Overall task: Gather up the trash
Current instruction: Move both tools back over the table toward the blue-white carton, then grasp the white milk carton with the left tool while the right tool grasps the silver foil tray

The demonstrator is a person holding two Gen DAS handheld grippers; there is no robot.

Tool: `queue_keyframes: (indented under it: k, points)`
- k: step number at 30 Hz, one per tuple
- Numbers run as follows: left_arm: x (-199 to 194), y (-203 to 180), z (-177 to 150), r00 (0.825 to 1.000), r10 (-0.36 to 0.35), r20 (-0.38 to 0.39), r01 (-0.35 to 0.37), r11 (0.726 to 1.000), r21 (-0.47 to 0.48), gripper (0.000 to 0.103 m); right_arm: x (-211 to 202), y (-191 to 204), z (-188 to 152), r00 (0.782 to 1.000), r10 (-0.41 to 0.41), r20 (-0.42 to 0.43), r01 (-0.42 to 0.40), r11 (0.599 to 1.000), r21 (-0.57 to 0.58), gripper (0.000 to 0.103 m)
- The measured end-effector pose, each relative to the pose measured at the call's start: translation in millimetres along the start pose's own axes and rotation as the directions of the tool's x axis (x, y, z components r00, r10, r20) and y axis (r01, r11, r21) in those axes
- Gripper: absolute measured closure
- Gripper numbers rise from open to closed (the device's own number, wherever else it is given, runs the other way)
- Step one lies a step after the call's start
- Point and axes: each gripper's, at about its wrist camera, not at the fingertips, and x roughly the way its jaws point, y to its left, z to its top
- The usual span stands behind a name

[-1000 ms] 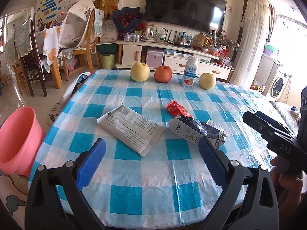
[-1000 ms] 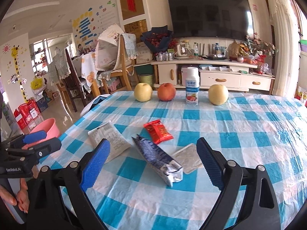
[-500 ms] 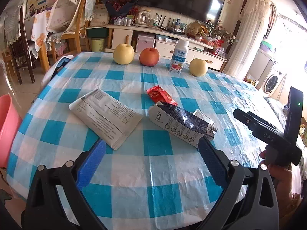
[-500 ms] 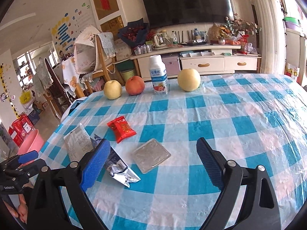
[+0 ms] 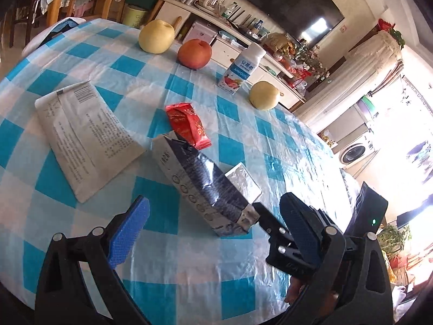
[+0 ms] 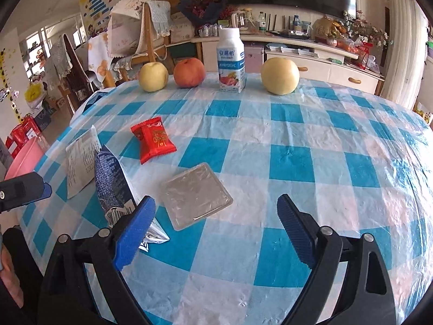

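Observation:
On the blue-checked table lie a grey printed bag (image 5: 86, 138) (image 6: 81, 159), a red snack wrapper (image 5: 188, 124) (image 6: 153, 139), a dark blue foil bag (image 5: 205, 187) (image 6: 113, 187) and a square silver foil packet (image 6: 196, 195) (image 5: 243, 181). My left gripper (image 5: 213, 233) is open, its jaws on either side of the dark bag's near end, just above the table. My right gripper (image 6: 216, 224) is open, low over the silver packet's near edge, with its left finger (image 6: 135, 233) against the dark bag's end. It also shows in the left wrist view (image 5: 286, 246).
Two yellow pears (image 6: 153, 77) (image 6: 280, 75), a red apple (image 6: 189, 72) and a yoghurt bottle (image 6: 231, 59) stand in a row at the table's far side. A pink bin (image 6: 23, 159) sits on the floor left of the table. Chairs and a TV cabinet stand beyond.
Both grippers have moved forward and down toward the trash. The left one now brackets the dark foil bag; the right one has closed in on the silver packet.

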Motion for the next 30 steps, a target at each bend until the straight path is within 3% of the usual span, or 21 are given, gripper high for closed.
queue_keyframes:
  k: [5,11,12,14,17,22,24,26,30]
  points:
    - [15,-4,5,1.000,0.006,-0.007,-0.006,1.000,-0.021,0.006,5,12,-2,0.999,0.043,-0.018,-0.044,0.997,-0.058,0.013]
    - [29,2,4,0.995,0.096,-0.036,-0.096,0.995,0.000,0.008,6,31,-5,0.979,0.196,-0.056,-0.201,0.974,-0.106,0.013]
    - [31,4,4,0.994,0.101,-0.040,-0.101,0.995,0.003,0.010,6,29,-4,0.978,0.203,-0.051,-0.207,0.974,-0.093,0.013]
    - [32,5,3,0.992,0.114,-0.049,-0.114,0.993,0.017,0.027,9,14,-2,0.982,0.181,-0.049,-0.183,0.983,-0.033,0.013]
    - [35,9,1,0.991,0.112,-0.068,-0.111,0.994,0.014,0.038,16,3,-1,0.992,0.115,-0.058,-0.116,0.993,-0.019,0.013]
    - [37,8,-2,0.989,0.127,-0.077,-0.125,0.992,0.027,0.038,31,-3,3,0.994,0.076,-0.075,-0.078,0.996,-0.035,0.013]
    - [40,4,-3,0.987,0.134,-0.094,-0.129,0.990,0.055,0.033,37,-3,3,0.994,0.065,-0.086,-0.069,0.997,-0.045,0.013]
    - [40,-3,-5,0.985,0.146,-0.096,-0.137,0.986,0.100,0.023,43,-2,4,0.993,0.061,-0.103,-0.066,0.996,-0.053,0.013]
    - [43,-13,-9,0.975,0.202,-0.089,-0.182,0.965,0.191,0.020,49,1,6,0.993,0.046,-0.113,-0.057,0.994,-0.097,0.013]
